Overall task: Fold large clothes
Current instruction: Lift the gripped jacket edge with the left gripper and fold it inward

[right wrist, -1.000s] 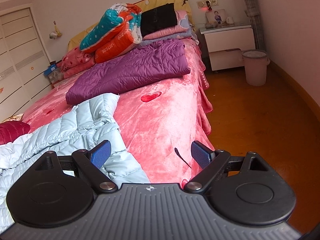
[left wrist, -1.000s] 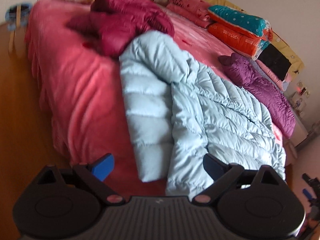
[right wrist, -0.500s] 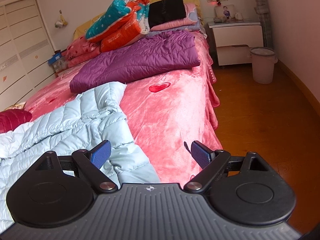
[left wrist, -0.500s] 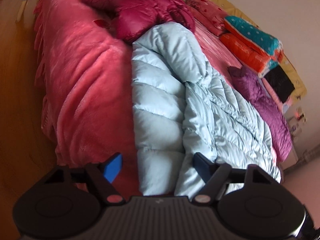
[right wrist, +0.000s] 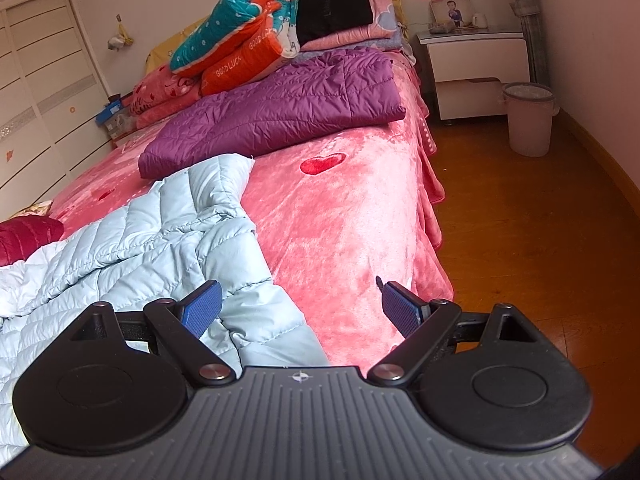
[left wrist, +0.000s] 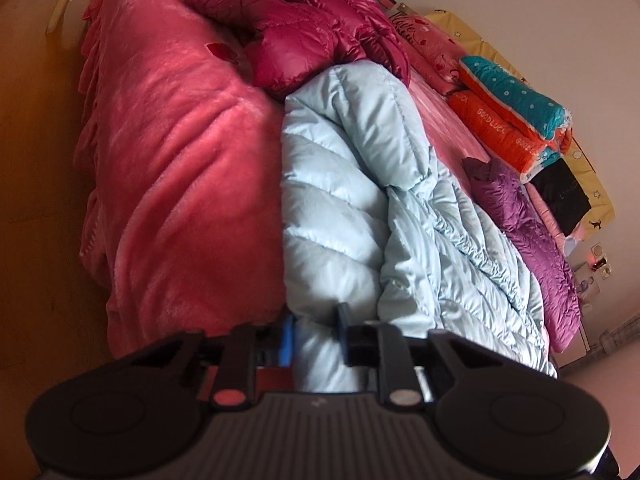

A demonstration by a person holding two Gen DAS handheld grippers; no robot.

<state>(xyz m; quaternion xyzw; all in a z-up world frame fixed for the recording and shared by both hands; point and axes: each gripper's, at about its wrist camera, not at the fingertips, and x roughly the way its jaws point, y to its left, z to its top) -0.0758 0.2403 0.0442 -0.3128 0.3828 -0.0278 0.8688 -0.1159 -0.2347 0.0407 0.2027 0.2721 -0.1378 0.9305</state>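
Our left gripper [left wrist: 314, 334], bottom centre, is closing, pads pinching the pale-blue quilted down jacket [left wrist: 360, 208] hem. Our right gripper [right wrist: 300, 310], fingers wide apart, hovers over the pink plush bedspread [right wrist: 340, 216].

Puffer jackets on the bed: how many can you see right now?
3. The light blue jacket lies nearest, the maroon jacket beyond it, and the purple jacket sits folded toward the pillows. Others may be hidden among the bedding.

We see the right gripper [right wrist: 300, 312] wide open above the pink bed [right wrist: 344, 216], its left pad over the blue jacket [right wrist: 132, 240]. Beyond lies a folded purple jacket [right wrist: 280, 116]; a bin [right wrist: 528, 120] stands by the nightstand [right wrist: 476, 64].
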